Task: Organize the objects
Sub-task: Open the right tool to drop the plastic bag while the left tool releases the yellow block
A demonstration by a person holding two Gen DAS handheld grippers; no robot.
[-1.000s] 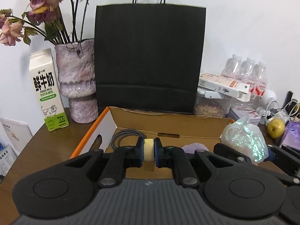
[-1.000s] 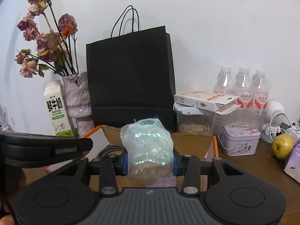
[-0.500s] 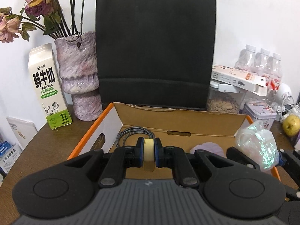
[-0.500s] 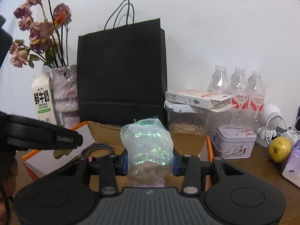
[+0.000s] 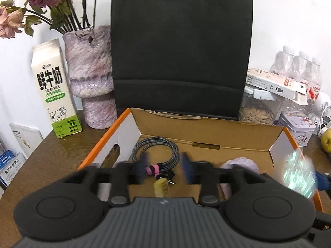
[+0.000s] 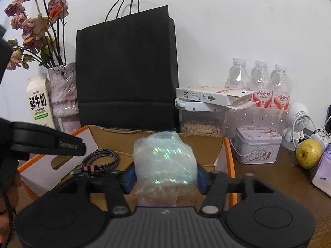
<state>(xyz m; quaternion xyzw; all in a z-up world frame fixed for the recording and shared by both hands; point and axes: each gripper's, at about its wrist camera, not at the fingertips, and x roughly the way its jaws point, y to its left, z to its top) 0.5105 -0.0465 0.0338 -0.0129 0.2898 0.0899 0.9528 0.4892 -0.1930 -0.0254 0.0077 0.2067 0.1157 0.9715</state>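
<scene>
**Left claw spread over the box, right claw pinching the bag**

Left gripper (image 5: 164,165) hangs above the open cardboard box (image 5: 209,124) with its blue-padded fingers (image 5: 187,166) spread wide and blurred. Below the gap between them sits a small yellowish block (image 5: 161,188), touching neither pad; whether it rests on the box floor cannot be told. Just ahead of the claw, inside the box, lies a coiled braided cable (image 5: 157,150) bound with a pink tie. A pale purple object (image 5: 242,163) lies in the box just off the claw's right finger.

Right gripper (image 6: 165,175) pinches an iridescent plastic bag (image 6: 164,161) between its blue pads, the bag bulging upward above the fingers. It is held over the near right part of the same box, with the cable ahead and to the left.

Beyond both claws stands a black paper bag (image 6: 126,72). Left of it are a purple vase (image 5: 91,72) of dried flowers and a milk carton (image 5: 53,86). To the right stand a seed jar (image 6: 201,122), a tin (image 6: 257,144), water bottles (image 6: 260,82) and a yellow-green fruit (image 6: 308,153).
</scene>
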